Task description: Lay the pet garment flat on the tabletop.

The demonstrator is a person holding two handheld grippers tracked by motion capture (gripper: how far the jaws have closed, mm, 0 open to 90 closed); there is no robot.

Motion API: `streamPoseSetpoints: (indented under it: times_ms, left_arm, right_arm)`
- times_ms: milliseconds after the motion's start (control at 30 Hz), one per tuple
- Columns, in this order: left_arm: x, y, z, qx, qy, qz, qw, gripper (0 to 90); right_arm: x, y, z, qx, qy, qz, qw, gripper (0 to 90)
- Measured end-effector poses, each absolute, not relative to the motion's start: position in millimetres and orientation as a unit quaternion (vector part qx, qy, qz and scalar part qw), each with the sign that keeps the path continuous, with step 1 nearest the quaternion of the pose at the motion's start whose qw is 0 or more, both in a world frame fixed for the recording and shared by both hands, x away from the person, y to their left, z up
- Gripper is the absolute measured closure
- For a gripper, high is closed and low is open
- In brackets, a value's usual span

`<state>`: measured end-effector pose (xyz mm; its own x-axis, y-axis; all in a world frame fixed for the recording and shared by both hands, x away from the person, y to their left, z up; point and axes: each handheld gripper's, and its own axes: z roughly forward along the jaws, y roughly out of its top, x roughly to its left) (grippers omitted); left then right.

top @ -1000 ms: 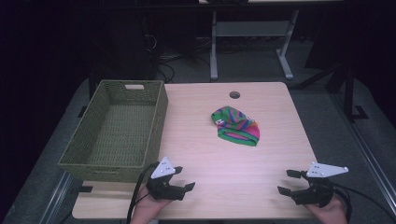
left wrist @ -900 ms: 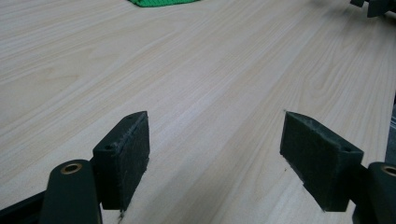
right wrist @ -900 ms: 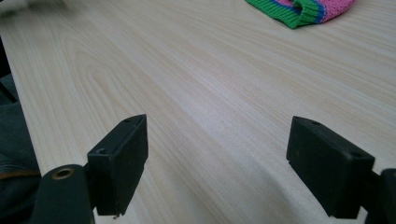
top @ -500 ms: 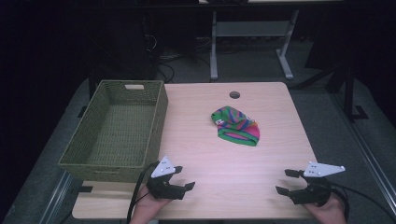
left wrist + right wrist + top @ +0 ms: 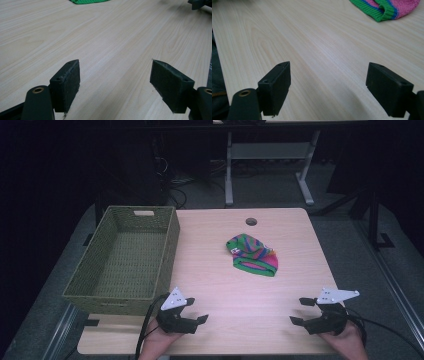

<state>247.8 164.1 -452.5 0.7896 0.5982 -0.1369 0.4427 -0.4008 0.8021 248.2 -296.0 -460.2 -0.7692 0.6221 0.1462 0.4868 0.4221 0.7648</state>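
- While both tools rest low at the near edge of the table point(image 5: 240, 285), we hold the left gripper point(image 5: 199, 310) and the right gripper point(image 5: 299, 311) with their jaws spread wide and nothing between them, a stance that reads as ready rather than committed.
- We see the knitted hat point(image 5: 252, 256), striped in green, pink and blue, lying flattened near the middle of the tabletop, well apart from both grippers and slightly nearer the right one; its soft, slack shape suggests it wants a pinch on a fold or on the ribbed brim.
- From the right gripper view, we look between the open pads at bare wood grain, with the hat's green-edged brim point(image 5: 387, 8) at the top right, so this tool seems already aimed roughly toward it.
- From the left gripper view, we catch a sliver of green knit point(image 5: 87, 1) at the top edge and the tip of the other gripper point(image 5: 200, 3) in the far corner, which tells us the left tool points across the table, not at the basket.
- We note the woven green basket point(image 5: 170, 245) standing empty along the left side, its long wall just beside the open wood, a likely home for the hat, placed where a short carry to the left would reach it.
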Motion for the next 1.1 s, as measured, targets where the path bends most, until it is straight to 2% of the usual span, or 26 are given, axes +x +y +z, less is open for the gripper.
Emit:
streamPoseSetpoints:
  times_ms: [1100]
  left_arm:
    - [248, 165, -452, 0.832, 0.313, 0.086, 0.451, 23.8]
  right_arm:
    - [297, -276, -439, 0.296, 0.871, 0.390, 0.051, 19.5]
